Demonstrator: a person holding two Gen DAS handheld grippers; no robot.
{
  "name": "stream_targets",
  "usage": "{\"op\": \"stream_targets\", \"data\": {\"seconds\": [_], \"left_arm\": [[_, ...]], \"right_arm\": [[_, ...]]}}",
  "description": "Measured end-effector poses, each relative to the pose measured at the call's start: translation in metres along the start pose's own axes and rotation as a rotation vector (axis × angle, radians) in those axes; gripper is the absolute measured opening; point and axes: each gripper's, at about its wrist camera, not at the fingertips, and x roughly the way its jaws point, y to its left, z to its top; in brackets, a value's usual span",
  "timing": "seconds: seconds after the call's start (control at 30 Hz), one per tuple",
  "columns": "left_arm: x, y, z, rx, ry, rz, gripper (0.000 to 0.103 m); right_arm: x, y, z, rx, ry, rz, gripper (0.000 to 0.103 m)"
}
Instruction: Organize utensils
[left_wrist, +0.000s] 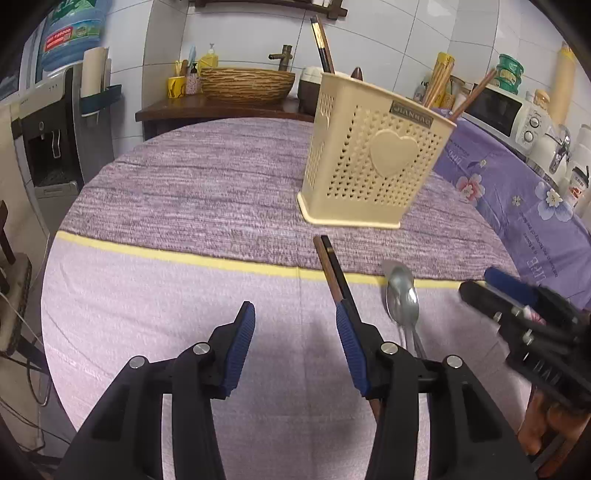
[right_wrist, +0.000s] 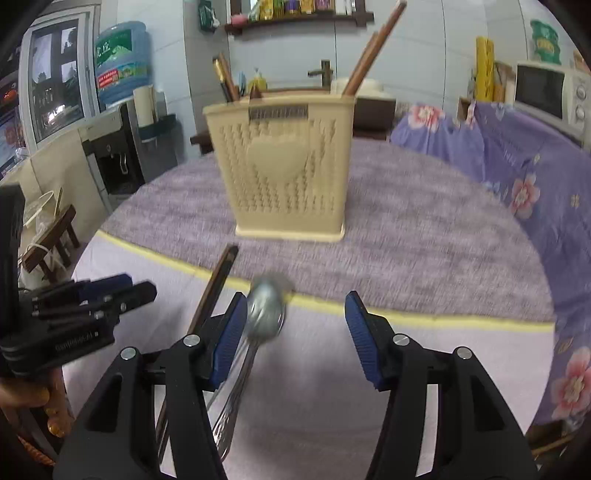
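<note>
Both grippers sit nearest the lens, jaws parted with nothing between the pads: the left gripper (left_wrist: 295, 314) and the right gripper (right_wrist: 295, 306) each grip nothing. Reference landmark: the cream perforated utensil holder (left_wrist: 373, 158), upright on the purple tablecloth (left_wrist: 192, 192). Chopsticks (left_wrist: 334, 269) lie flat on the cloth just in front of the holder, their far ends pointing at its base; the near part passes beside the left gripper's right-hand finger (left_wrist: 351, 339). Two metal spoons (left_wrist: 402, 295), stacked, lie beside the chopsticks, also in front of the holder, close against the right gripper's left-hand finger (right_wrist: 231, 328). More chopsticks (right_wrist: 369, 51) stand inside the holder.
</note>
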Motion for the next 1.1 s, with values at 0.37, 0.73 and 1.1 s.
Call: {"op": "stream_targets", "data": {"seconds": [0.37,0.73,1.1], "left_arm": [[-0.009,0.003,-0.006,-0.021,-0.013,0.009,0.045],[-0.014,0.013,-0.008,-0.045,-0.022,0.011,0.045],[-0.012,0.016,-0.009,-0.058,-0.015,-0.002,0.045]], "right_arm": [[0.005,0.024,-0.03,-0.008,0.076,0.061,0.053],[0.041,0.028,-0.006,0.079,0.139,0.067,0.025],[0.058,0.022,-0.002,0.155,0.163,0.082,0.008]]}}
